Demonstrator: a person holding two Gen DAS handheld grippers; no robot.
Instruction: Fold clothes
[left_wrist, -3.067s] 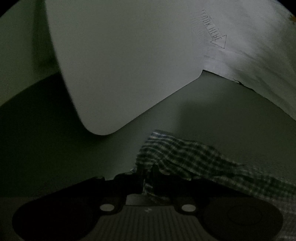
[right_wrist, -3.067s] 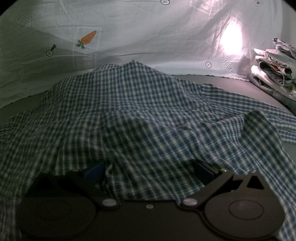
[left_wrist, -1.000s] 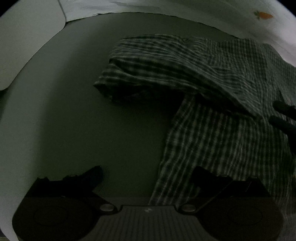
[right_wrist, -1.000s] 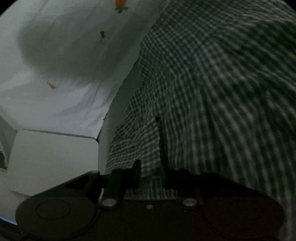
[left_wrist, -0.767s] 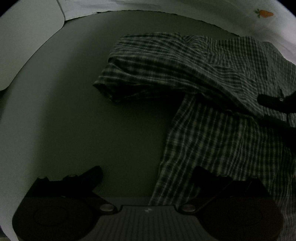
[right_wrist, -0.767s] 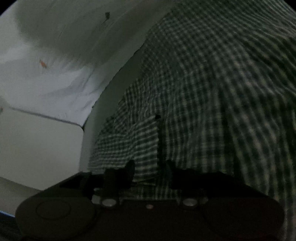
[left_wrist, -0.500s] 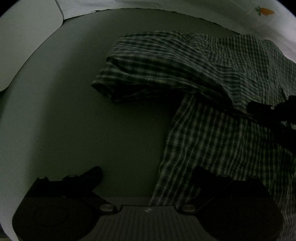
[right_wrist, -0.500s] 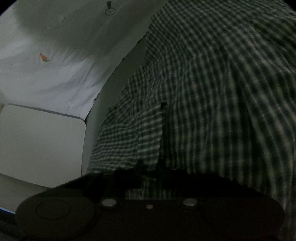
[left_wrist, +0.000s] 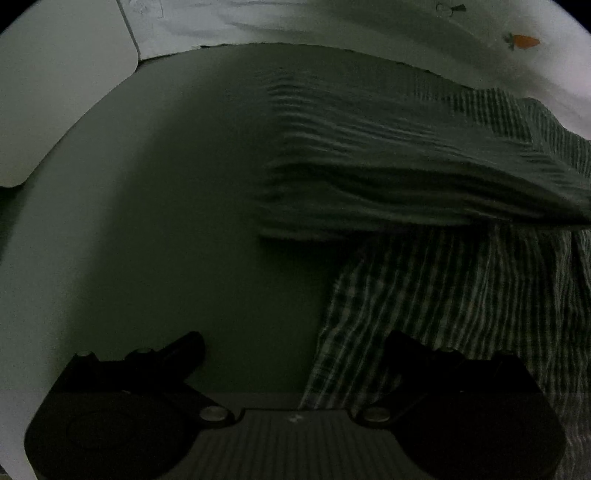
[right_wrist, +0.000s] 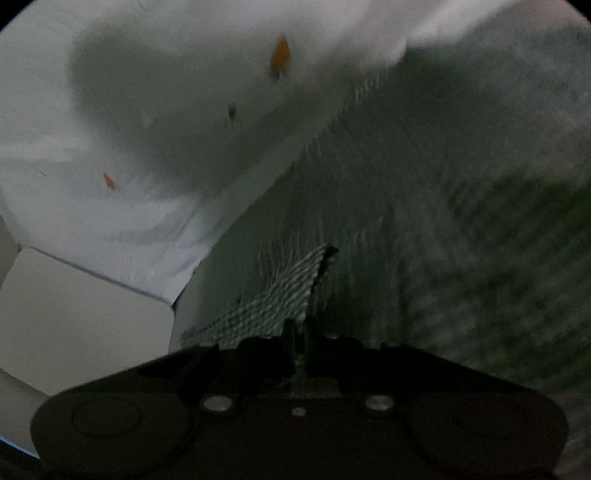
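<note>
Nearest to us, our left gripper hangs with its fingers spread wide over the dark surface. The near edge of the checked shirt runs between them, close to the right finger, but neither finger presses on it. Our right gripper has its fingers drawn together on a fold of the same shirt, and a corner of checked cloth stands up just beyond the tips.

Farther out, in the left view, a blurred band of the shirt lies across the surface above the flat part, reaching off to the right. Beside the shirt, a pale board with a rounded corner lies at the left. Beyond both, a white sheet printed with small carrots covers the far edge. We see no containers.
</note>
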